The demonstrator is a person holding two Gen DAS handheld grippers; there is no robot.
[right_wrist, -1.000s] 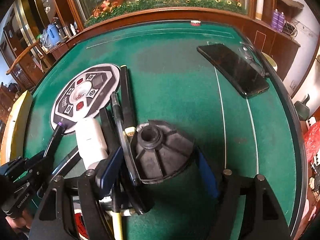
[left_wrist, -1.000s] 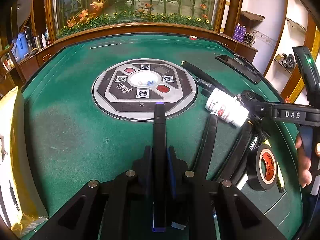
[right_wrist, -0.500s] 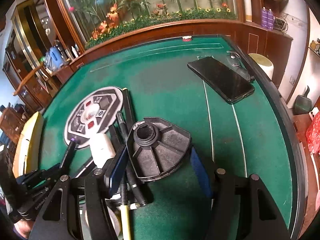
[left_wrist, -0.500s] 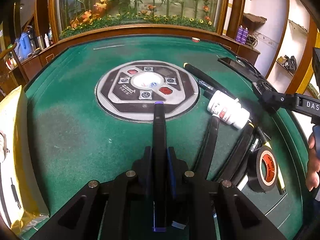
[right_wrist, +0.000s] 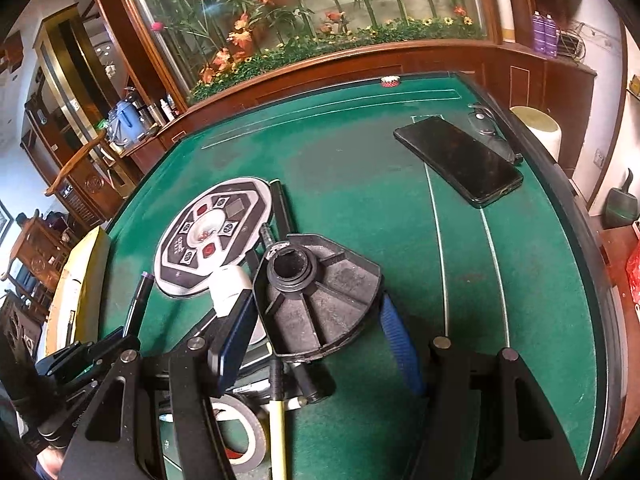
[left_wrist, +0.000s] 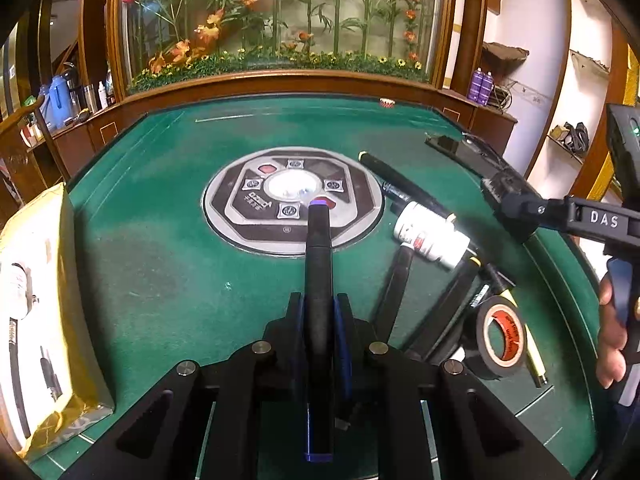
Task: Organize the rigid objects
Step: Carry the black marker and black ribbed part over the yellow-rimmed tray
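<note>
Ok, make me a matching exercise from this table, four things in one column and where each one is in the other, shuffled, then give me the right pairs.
Things:
1. dark pen
2. black ribbed wedge
3. phone
4. tape roll

Places:
A. flat on the green felt near the table's far right edge
B. between the left gripper's jaws
C. between the right gripper's jaws
D. on the felt beside a yellow pencil

Pairs: 1-B, 2-C, 3-A, 4-D

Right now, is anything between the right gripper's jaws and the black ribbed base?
Nothing visible. The black ribbed base sits directly between the jaws of the right gripper; the white bottle lies outside the left jaw.
</note>
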